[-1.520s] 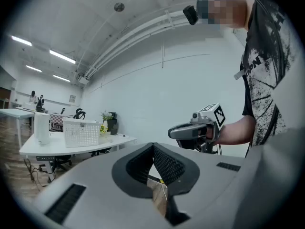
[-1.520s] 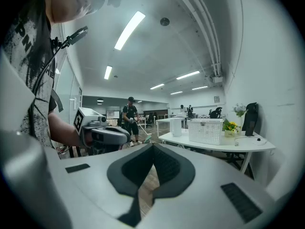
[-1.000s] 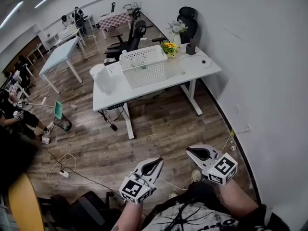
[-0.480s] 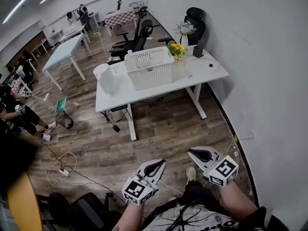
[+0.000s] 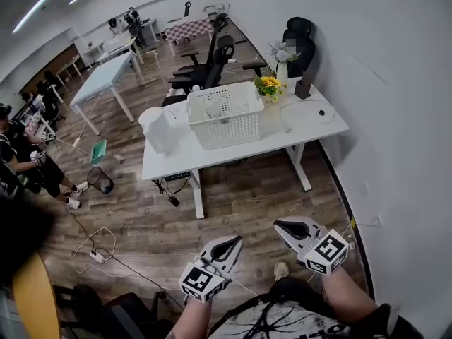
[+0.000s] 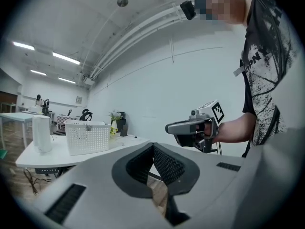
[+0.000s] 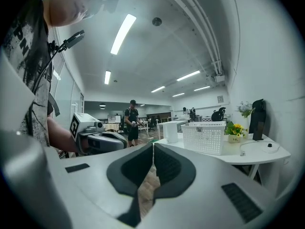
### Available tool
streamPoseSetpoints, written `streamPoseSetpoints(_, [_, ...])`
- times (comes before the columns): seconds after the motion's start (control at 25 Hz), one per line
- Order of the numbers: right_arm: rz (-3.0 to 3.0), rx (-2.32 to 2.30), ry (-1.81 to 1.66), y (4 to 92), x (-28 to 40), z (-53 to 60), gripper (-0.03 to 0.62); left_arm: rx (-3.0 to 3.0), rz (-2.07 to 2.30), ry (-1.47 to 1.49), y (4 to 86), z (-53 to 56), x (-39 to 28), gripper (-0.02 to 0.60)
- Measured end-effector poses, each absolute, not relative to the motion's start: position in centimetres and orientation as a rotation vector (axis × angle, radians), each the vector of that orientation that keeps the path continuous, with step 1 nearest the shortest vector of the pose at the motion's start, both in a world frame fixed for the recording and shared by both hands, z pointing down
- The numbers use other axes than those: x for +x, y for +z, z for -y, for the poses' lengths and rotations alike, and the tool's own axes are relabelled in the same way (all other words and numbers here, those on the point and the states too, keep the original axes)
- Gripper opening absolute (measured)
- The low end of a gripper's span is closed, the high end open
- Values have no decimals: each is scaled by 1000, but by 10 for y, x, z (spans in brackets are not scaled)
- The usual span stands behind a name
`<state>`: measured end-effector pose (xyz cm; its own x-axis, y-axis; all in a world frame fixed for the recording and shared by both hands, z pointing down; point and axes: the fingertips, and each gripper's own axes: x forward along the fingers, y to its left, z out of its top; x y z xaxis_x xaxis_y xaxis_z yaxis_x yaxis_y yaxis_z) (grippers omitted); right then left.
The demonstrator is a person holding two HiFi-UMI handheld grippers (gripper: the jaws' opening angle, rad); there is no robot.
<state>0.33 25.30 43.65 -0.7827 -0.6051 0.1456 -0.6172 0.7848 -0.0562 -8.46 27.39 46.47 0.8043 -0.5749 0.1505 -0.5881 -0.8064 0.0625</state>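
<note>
Low over the wooden floor (image 5: 233, 207), left gripper (image 5: 229, 241) with jaws pinched tip to tip on nothing. Just beside it, right gripper (image 5: 282, 226) likewise closed and empty (both well short of the desk (image 5: 240, 154)). Farther ahead, white canister (image 5: 158, 130) at the desk's left edge, white basket (image 5: 229, 122) mid-desk, flowers (image 5: 268, 86) near the back edge.

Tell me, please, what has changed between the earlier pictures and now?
The left tongs and right tongs have been carried nearer the white table; it and its white basket now show larger in both gripper views. Nothing was taken hold of or let go. Both tongs stay shut, empty and side by side.
</note>
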Motion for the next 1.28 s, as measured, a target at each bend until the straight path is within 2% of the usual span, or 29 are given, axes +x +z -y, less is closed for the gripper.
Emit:
streamPoseSetpoints(0.84, [2924, 764, 161, 440, 93, -119, 25, 2834, 1077, 198, 463, -143, 19, 11])
streamPoseSetpoints(1.28, [2913, 705, 180, 456, 110, -93, 25, 2778, 1135, 207, 476, -118, 29, 11])
